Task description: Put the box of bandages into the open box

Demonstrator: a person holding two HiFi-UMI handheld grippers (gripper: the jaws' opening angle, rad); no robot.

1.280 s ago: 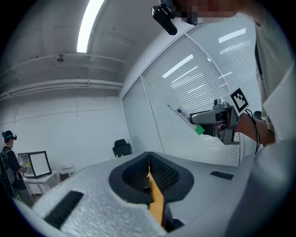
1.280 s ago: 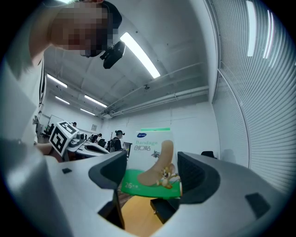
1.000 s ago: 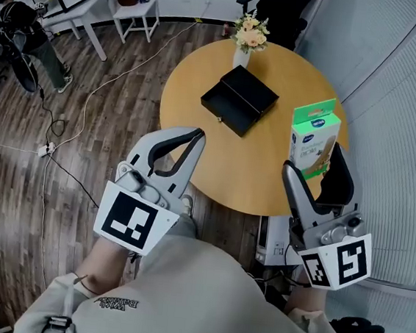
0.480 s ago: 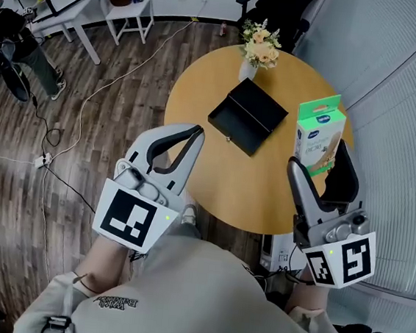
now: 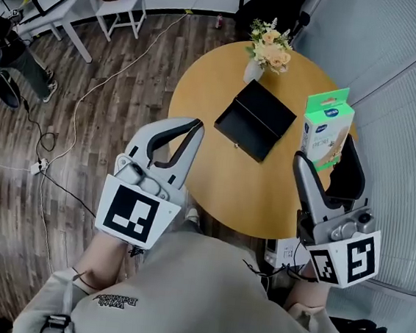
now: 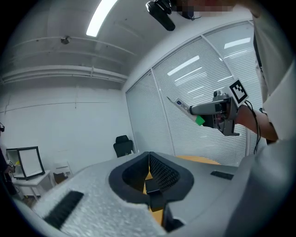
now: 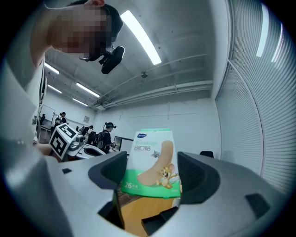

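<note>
Fingers of the right gripper (image 5: 325, 151) clamp the box of bandages (image 5: 326, 123): carrying step in hand.
Held upright over the right edge of the round surface (image 5: 205, 88), the green-and-white carton is apart from the open box (image 5: 256, 120), which lies to its left near the middle, just near of a vase of flowers (image 5: 268, 54). The left gripper (image 5: 194, 126) has its fingers pressed together on nothing. Next, I judge: move left over the black cavity, lower, release.

Round wood table (image 5: 209, 81) stood at centre; dark plank floor (image 5: 88, 112) at 9 o'clock; white desk (image 5: 54, 16) at 10; slatted blinds (image 5: 413, 110) at 3; strip light (image 6: 98, 18) glowed overhead.
</note>
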